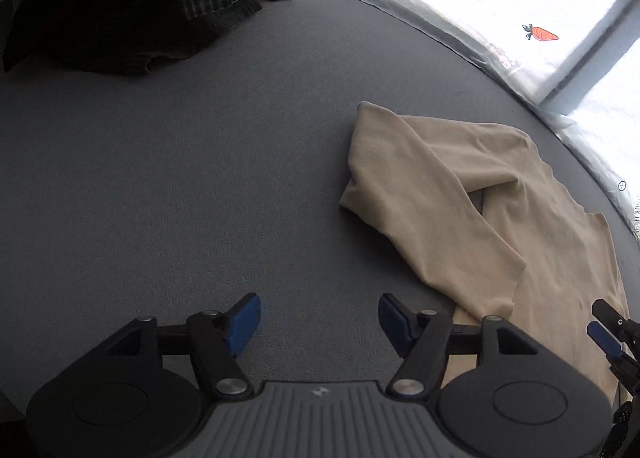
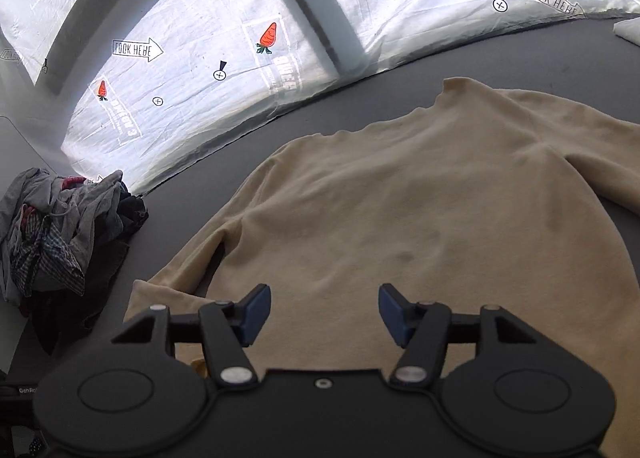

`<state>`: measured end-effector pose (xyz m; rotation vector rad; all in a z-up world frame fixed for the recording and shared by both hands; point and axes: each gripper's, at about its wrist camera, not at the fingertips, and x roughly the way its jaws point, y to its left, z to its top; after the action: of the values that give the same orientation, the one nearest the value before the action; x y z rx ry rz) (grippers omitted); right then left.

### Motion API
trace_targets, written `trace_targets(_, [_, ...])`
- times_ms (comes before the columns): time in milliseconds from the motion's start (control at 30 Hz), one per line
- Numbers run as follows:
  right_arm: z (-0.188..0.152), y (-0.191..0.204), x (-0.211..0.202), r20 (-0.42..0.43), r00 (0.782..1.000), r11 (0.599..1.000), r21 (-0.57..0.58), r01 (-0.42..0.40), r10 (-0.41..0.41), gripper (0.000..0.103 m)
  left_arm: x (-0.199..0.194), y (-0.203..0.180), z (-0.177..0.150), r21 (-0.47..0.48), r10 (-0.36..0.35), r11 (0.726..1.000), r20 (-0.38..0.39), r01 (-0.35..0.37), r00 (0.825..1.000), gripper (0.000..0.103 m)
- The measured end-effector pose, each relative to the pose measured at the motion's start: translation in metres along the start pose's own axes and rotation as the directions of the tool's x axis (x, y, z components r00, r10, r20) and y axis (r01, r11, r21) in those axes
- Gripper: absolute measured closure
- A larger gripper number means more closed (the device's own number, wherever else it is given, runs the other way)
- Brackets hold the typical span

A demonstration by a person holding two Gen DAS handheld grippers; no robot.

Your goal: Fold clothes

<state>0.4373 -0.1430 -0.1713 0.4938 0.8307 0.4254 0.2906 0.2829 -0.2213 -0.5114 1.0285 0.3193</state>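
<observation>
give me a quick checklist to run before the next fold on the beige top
1. Left gripper open and holding nothing: ok.
2. Right gripper open, over the beige top: ok.
3. Top lying back side up, body spread flat: ok.
4. Left sleeve folded across the body: not ok, it lies loose and creased.
5. Other sleeve position: cannot tell, it runs out of view.
6. Clothes pile apart from the top on the gray table: ok.
</observation>
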Motion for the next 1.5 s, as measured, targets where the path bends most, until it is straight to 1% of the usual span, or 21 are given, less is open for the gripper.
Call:
trace_targets(100, [-0.003, -0.004, 0.023, -0.053, 0.991, 0.981, 0.162, -0.11, 0.12, 0.069, 0.008, 0.009, -0.004, -0.035, -0.012, 0.999, -0.027, 0.011, 1.0, 0.036])
trace_targets(133, [-0.004, -0.002, 0.03, -0.072, 0.988, 0.974, 0.19, -0.124, 0.14, 0.071, 0.007, 0.011, -0.004, -0.046, -0.029, 0.999, -0.024, 0.028, 0.999, 0.032])
trace_targets(267, [-0.004, 0.007, 0.055, -0.159, 0.969, 0.962, 0.232, -0.147, 0.187, 0.072, 0.009, 0.017, -0.003, -0.101, -0.095, 0.991, -0.019, 0.093, 0.995, 0.016])
trace_targets(300, [-0.004, 0.01, 0.061, -0.181, 0.964, 0.958, 0.244, -0.148, 0.195, 0.073, 0.009, 0.019, -0.003, -0.115, -0.11, 0.988, -0.017, 0.107, 0.994, 0.014])
trace_targets(367, [-0.003, 0.014, 0.072, -0.211, 0.958, 0.959, 0.247, -0.14, 0.195, 0.073, 0.011, 0.021, -0.001, -0.143, -0.133, 0.981, -0.016, 0.129, 0.991, 0.007])
trace_targets(467, [0.001, 0.023, 0.082, -0.229, 0.959, 0.972, 0.203, -0.121, 0.167, 0.073, 0.012, 0.019, 0.0, -0.155, -0.145, 0.978, -0.019, 0.14, 0.989, 0.002])
trace_targets(667, [0.008, 0.041, 0.102, -0.275, 0.951, 0.986, 0.126, -0.107, 0.139, 0.073, 0.016, 0.011, 0.005, -0.152, -0.118, 0.982, -0.036, 0.111, 0.992, 0.0])
trace_targets(700, [0.009, 0.042, 0.103, -0.28, 0.951, 0.988, 0.118, -0.103, 0.133, 0.076, 0.018, 0.01, 0.006, -0.155, -0.116, 0.982, -0.038, 0.109, 0.993, 0.0])
trace_targets(733, [0.01, 0.042, 0.104, -0.285, 0.95, 0.989, 0.11, -0.099, 0.127, 0.085, 0.019, 0.009, 0.007, -0.158, -0.114, 0.982, -0.041, 0.106, 0.993, 0.0])
trace_targets(767, [0.01, 0.043, 0.104, -0.289, 0.95, 0.99, 0.101, -0.094, 0.12, 0.091, 0.019, 0.009, 0.007, -0.161, -0.112, 0.981, -0.043, 0.104, 0.993, 0.0])
trace_targets(800, [0.01, 0.043, 0.104, -0.287, 0.951, 0.991, 0.092, -0.094, 0.117, 0.1, 0.019, 0.009, 0.008, -0.164, -0.111, 0.981, -0.045, 0.102, 0.993, 0.0])
trace_targets(933, [0.012, 0.04, 0.088, -0.232, 0.961, 0.987, 0.085, -0.135, 0.151, 0.1, 0.021, 0.007, 0.01, -0.168, -0.1, 0.982, -0.053, 0.09, 0.994, 0.0])
trace_targets(1000, [0.018, 0.038, 0.069, -0.171, 0.969, 0.983, 0.07, -0.169, 0.179, 0.1, 0.02, 0.006, 0.009, -0.168, -0.092, 0.982, -0.049, 0.083, 0.995, 0.0])
trace_targets(1067, [0.027, 0.034, 0.044, -0.094, 0.978, 0.982, 0.048, -0.182, 0.186, 0.1, 0.02, 0.005, 0.009, -0.167, -0.088, 0.983, -0.047, 0.079, 0.995, 0.0])
trace_targets(1100, [0.032, 0.03, 0.031, -0.054, 0.982, 0.984, 0.035, -0.177, 0.178, 0.1, 0.02, 0.004, 0.009, -0.167, -0.086, 0.983, -0.046, 0.077, 0.995, 0.0])
trace_targets(1200, [0.043, 0.011, -0.008, 0.066, 0.993, 0.994, 0.023, -0.104, 0.103, 0.101, 0.019, 0.002, 0.008, -0.158, -0.078, 0.985, -0.044, 0.07, 0.996, 0.0])
trace_targets(1300, [0.053, -0.022, -0.038, 0.148, 0.989, 0.998, 0.063, 0.016, -0.026, 0.101, 0.016, -0.002, 0.006, -0.138, -0.069, 0.988, -0.042, 0.063, 0.997, 0.0])
trace_targets(1367, [0.054, -0.042, -0.049, 0.157, 0.976, 0.988, 0.067, 0.14, -0.149, 0.101, 0.014, -0.006, 0.004, -0.123, -0.064, 0.991, -0.041, 0.058, 0.997, 0.0])
trace_targets(1433, [0.05, -0.059, -0.053, 0.131, 0.959, 0.967, 0.074, 0.243, -0.251, 0.1, 0.012, -0.01, 0.002, -0.107, -0.059, 0.993, -0.039, 0.054, 0.998, 0.0])
trace_targets(1467, [0.047, -0.067, -0.054, 0.115, 0.954, 0.959, 0.085, 0.269, -0.278, 0.1, 0.011, -0.012, 0.001, -0.1, -0.056, 0.994, -0.039, 0.052, 0.998, 0.0])
trace_targets(1500, [0.043, -0.073, -0.054, 0.1, 0.954, 0.957, 0.101, 0.272, -0.282, 0.1, 0.01, -0.014, 0.0, -0.092, -0.053, 0.994, -0.038, 0.05, 0.998, 0.0])
